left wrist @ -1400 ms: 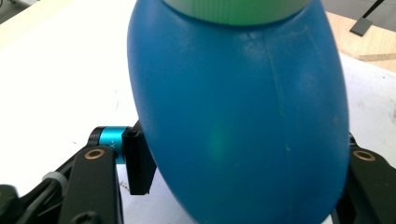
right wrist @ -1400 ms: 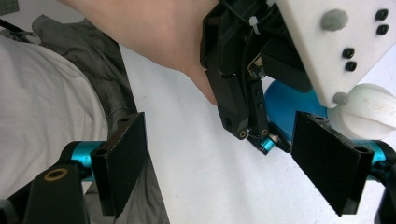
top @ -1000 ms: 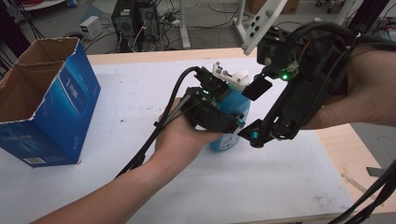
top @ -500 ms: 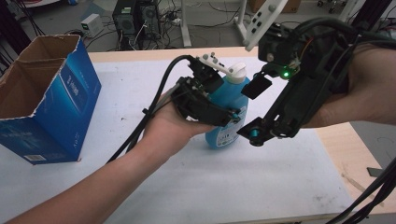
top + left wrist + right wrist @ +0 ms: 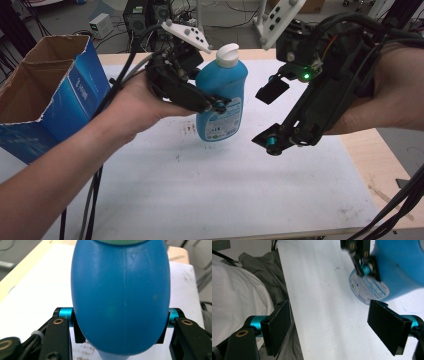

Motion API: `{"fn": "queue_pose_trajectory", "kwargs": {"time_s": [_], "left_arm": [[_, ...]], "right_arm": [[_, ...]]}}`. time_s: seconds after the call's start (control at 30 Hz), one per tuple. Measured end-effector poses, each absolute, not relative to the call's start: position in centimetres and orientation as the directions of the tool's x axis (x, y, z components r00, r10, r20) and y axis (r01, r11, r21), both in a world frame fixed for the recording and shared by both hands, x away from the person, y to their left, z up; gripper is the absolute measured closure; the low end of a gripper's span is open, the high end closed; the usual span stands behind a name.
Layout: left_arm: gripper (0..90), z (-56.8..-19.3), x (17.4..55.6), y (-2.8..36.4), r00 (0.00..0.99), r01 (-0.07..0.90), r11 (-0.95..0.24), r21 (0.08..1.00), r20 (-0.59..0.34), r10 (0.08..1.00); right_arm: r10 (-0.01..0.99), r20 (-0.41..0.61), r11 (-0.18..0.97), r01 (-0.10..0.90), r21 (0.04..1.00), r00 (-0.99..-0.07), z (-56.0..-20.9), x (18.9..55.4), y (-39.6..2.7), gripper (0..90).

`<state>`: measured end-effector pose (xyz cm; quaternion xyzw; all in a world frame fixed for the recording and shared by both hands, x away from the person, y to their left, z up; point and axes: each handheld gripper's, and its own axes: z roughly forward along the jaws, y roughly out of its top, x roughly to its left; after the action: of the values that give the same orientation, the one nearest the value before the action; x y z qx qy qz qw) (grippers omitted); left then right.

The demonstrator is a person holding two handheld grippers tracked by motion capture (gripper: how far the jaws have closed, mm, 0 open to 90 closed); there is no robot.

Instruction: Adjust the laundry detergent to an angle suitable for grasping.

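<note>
A blue bottle (image 5: 222, 97) with a white cap (image 5: 227, 54) hangs upright above the white table (image 5: 225, 190), label facing forward. My left gripper (image 5: 214, 102) is shut on its body from the left. In the left gripper view the bottle (image 5: 120, 297) bulges between the two pads (image 5: 79, 332), which press on its sides. My right gripper (image 5: 272, 117) hovers just right of the bottle, open with nothing between its fingers. In the right gripper view its own gripper (image 5: 332, 327) stands wide over the table, with the bottle (image 5: 397, 262) and a left finger (image 5: 364, 267) at the upper right.
An open blue cardboard box (image 5: 55, 100) stands at the left of the table. Cables trail from both grippers over the near edge. Beyond the far edge are equipment and cables on the floor. Grey cloth (image 5: 262, 267) lies past the table's edge.
My left gripper has lifted the bottle off the table and carried it up and a little to the left. The right gripper has stayed in place, open.
</note>
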<state>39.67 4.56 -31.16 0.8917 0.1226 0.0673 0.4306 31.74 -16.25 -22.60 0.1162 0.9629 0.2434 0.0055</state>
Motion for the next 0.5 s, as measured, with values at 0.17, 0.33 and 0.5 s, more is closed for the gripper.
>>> {"fn": "queue_pose_trajectory", "kwargs": {"time_s": [0.17,0.33,0.5], "left_arm": [[44.6,-31.4,40.0,6.0,0.982,0.102,-0.61,0.786,0.017,0.186],[44.6,-32.0,40.1,6.5,0.995,0.059,-0.614,0.787,0.002,0.098],[44.5,-33.1,40.0,6.6,0.999,0.024,-0.617,0.787,-0.001,0.038]], "right_arm": [[0.217,0.046,0.858,0.213,0.467,-0.975,-22.7,31.7,-15.9,18.4],[0.213,0.047,0.859,0.21,0.467,-0.976,-22.8,31.8,-15.7,18.5],[0.205,0.049,0.863,0.204,0.463,-0.978,-22.9,31.7,-15.5,18.5]]}}
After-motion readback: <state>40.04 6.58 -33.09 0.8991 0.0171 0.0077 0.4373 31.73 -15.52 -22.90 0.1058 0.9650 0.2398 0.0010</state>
